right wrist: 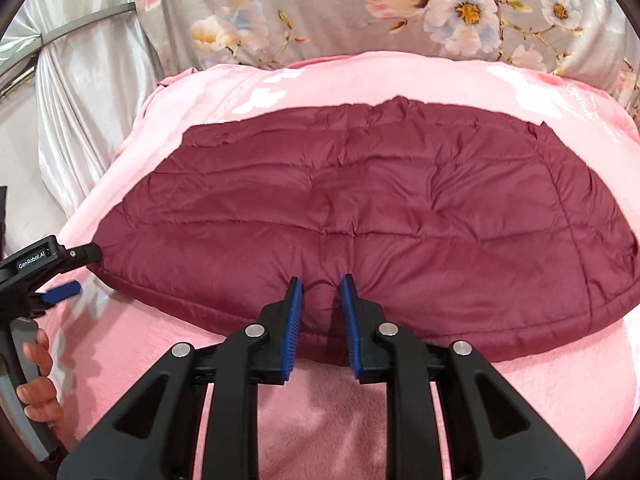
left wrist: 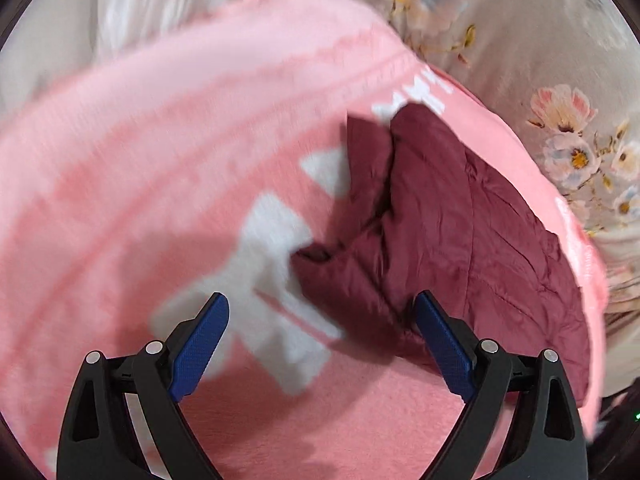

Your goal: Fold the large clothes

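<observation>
My right gripper is nearly closed, its blue pads pinching a small fold at the near edge of the maroon quilted jacket. Jacket spreads flat ahead of that gripper, across the pink blanket, filling most of the right wrist view. My left gripper is wide open, nothing between its pads; right pad sits just over a bunched maroon corner of the jacket, left pad over a white print on the blanket. Left view is motion-blurred. From the right wrist, the left gripper shows at far left, touching or just beside the jacket's left end, can't tell which. Floral sheet lies beyond the blanket, silver curtain up left.
</observation>
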Demonstrator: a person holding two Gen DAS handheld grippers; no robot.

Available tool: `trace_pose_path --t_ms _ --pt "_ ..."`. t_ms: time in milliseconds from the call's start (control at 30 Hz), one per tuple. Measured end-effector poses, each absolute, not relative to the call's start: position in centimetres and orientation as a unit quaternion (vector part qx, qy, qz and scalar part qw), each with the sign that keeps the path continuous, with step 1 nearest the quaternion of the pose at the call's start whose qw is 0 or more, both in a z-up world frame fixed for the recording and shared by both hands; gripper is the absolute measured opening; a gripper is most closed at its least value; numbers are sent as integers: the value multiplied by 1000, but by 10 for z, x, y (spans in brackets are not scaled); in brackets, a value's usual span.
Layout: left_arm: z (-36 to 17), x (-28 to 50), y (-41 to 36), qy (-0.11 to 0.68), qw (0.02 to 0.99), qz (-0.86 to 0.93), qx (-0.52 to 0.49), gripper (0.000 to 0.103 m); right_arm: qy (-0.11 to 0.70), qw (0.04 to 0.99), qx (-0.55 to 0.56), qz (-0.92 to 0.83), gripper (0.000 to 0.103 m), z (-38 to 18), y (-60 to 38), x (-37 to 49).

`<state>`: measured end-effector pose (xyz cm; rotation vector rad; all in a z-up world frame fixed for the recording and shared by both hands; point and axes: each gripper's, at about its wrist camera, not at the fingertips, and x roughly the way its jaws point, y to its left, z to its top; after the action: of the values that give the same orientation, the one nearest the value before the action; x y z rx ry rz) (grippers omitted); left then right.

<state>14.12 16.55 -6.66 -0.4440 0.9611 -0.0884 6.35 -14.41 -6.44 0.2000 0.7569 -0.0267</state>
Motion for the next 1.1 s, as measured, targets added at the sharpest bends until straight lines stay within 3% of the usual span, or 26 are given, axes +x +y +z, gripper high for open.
trace_pose_path --t_ms 200,267,333,400,433,500,800,967,1100 --pt "-69 148 144 454 854 -79 -240 90 377 918 125 -8 20 -72 -151 67" --pt "-68 151 135 456 851 -91 -244 69 377 917 131 -8 20 -74 -153 67" --pt "-64 153 127 465 842 -109 -251 29 377 917 133 -9 19 -74 -153 67" --pt "-53 150 121 455 849 -113 -243 12 379 915 136 -11 16 -70 -154 65" --pt "-41 145 117 443 858 -119 -234 9 377 915 140 -13 14 -67 -155 63" --pt "-16 136 114 416 871 -137 -221 7 368 915 163 -12 8 -58 -162 56" --pt "83 93 98 308 918 -196 -159 5 401 893 192 72 6 -45 -133 55" --pt "102 87 64 302 922 -220 -106 5 414 891 158 104 6 -57 -88 64" --pt "103 70 35 301 920 -243 -70 5 401 889 196 105 6 -47 -114 47"
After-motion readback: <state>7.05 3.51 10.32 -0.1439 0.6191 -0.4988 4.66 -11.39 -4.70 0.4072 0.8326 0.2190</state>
